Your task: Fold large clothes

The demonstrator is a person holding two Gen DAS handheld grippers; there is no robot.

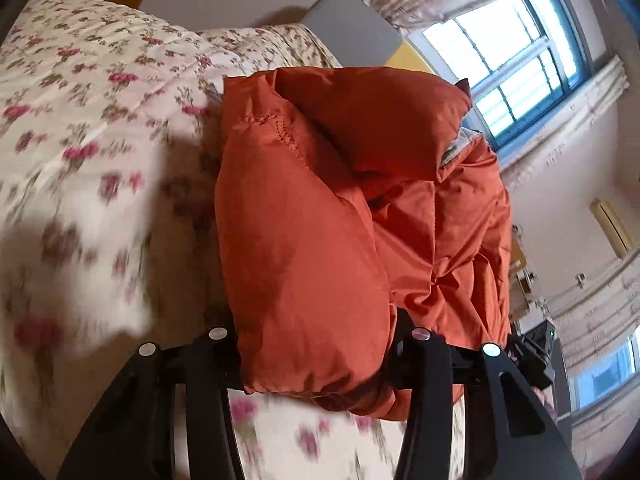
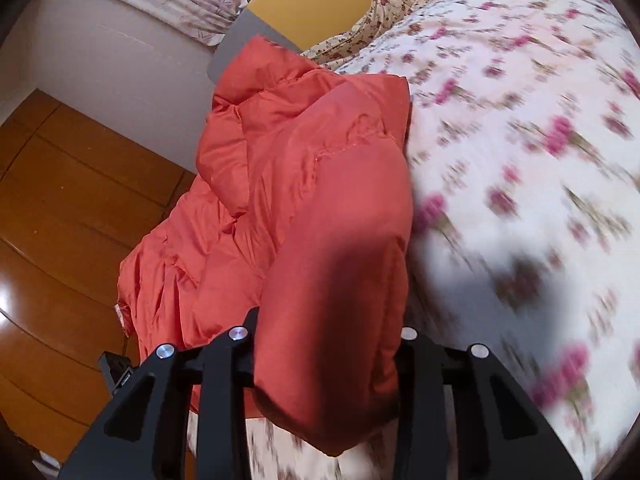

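An orange puffy down jacket [image 1: 320,220] hangs bunched above the floral bedspread [image 1: 88,128]. My left gripper [image 1: 316,360] is shut on a thick fold of the jacket, which fills the space between the black fingers and hides the tips. In the right wrist view the same jacket [image 2: 312,208] is bunched in front, and my right gripper [image 2: 328,360] is shut on another padded fold of it. The rest of the jacket droops to the left over the bed edge. The bedspread [image 2: 520,160] is motion-blurred in both views.
A grey and yellow headboard panel [image 2: 304,4] stands behind the bed. The wooden floor [image 2: 60,220] lies left of the bed. A window [image 1: 520,64] with pale curtains fills the far wall. A dark device [image 1: 540,344] sits near the right edge.
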